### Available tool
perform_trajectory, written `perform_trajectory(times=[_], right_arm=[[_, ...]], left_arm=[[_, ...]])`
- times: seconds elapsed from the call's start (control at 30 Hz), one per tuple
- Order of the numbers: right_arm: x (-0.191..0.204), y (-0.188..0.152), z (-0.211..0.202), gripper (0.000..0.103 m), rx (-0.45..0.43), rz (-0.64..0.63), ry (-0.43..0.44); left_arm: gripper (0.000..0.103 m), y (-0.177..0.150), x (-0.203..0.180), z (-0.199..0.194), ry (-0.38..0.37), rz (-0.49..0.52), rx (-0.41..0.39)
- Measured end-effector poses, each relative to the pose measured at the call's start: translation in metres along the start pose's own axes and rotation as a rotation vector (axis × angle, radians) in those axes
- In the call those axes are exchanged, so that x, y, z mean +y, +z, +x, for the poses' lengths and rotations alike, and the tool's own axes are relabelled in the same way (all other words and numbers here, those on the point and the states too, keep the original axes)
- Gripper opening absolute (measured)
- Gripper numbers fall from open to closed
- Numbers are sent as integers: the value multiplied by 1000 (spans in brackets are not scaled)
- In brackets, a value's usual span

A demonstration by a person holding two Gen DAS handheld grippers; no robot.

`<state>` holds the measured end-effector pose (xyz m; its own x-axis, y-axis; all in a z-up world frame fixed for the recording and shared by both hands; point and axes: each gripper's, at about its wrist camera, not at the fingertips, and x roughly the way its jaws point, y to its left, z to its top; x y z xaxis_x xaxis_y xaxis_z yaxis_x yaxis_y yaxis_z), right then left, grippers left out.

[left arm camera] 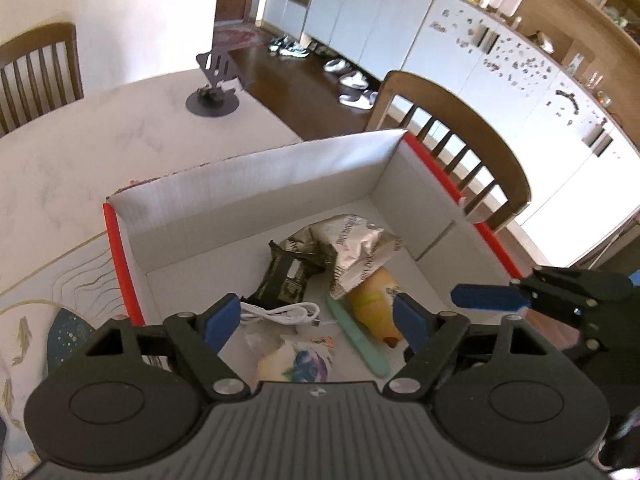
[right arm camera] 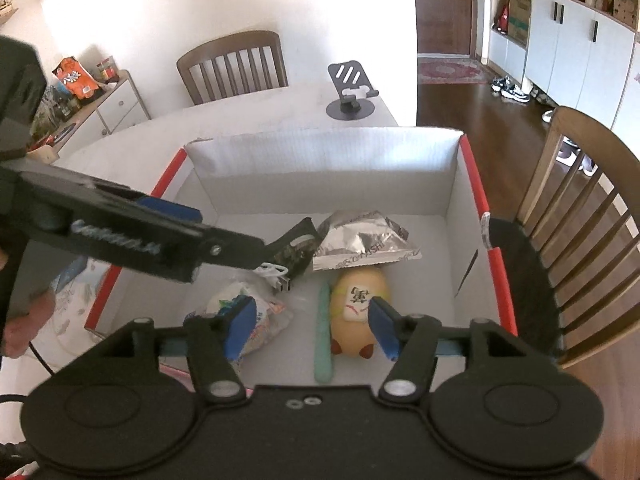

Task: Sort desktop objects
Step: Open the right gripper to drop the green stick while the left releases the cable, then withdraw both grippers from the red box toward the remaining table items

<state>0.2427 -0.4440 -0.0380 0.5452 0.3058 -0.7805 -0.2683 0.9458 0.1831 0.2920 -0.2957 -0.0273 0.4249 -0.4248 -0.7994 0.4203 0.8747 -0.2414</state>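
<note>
A white cardboard box [left arm camera: 256,184] with red edges stands on the table. In it lie a silver snack bag [left arm camera: 360,252], a dark packet [left arm camera: 288,276], a coiled white cable [left arm camera: 280,314], a mint-green stick [left arm camera: 360,340], a yellow plush toy [left arm camera: 376,304] and a clear-wrapped packet [left arm camera: 300,360]. My left gripper [left arm camera: 316,324] hangs open above the box with nothing between its pads. My right gripper [right arm camera: 312,328] is open too, empty, above the toy [right arm camera: 356,292] and the green stick [right arm camera: 323,336]. One of the left gripper's fingers [right arm camera: 168,236] crosses the right wrist view.
A dark phone stand [left arm camera: 214,92] sits at the far table edge. Wooden chairs stand right of the box [left arm camera: 460,148] and behind the table [right arm camera: 236,64]. A placemat with a fish drawing [left arm camera: 40,320] lies left of the box. A sideboard with snacks [right arm camera: 100,100] stands far left.
</note>
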Motion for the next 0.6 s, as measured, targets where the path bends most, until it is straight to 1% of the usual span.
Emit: perform_trajectory(times=[0.07, 0.13, 0.23, 0.33, 0.37, 0.4, 0.43, 0.6], right_arm=[[1, -1, -4, 65, -10, -2, 4], [3, -1, -6, 71, -19, -8, 5], [3, -1, -9, 75, -31, -1, 7], [4, -2, -11, 80, -41, 5, 9], [4, -2, -12, 80, -42, 5, 7], [5, -3, -12, 82, -44, 4, 1], [6, -3, -13, 82, -45, 6, -2], [13, -6, -14, 84, -52, 7, -24]], left_arm=[[86, -4, -1, -8, -5, 2, -17], [86, -9, -1, -15, -7, 0, -31], [87, -16, -1, -26, -12, 2, -55], [92, -25, 0, -38, -7, 11, -80], [95, -28, 1, -42, -5, 8, -88], [101, -30, 2, -45, -5, 3, -96], [103, -33, 4, -49, -7, -1, -105], [103, -45, 12, -69, -3, -14, -144]])
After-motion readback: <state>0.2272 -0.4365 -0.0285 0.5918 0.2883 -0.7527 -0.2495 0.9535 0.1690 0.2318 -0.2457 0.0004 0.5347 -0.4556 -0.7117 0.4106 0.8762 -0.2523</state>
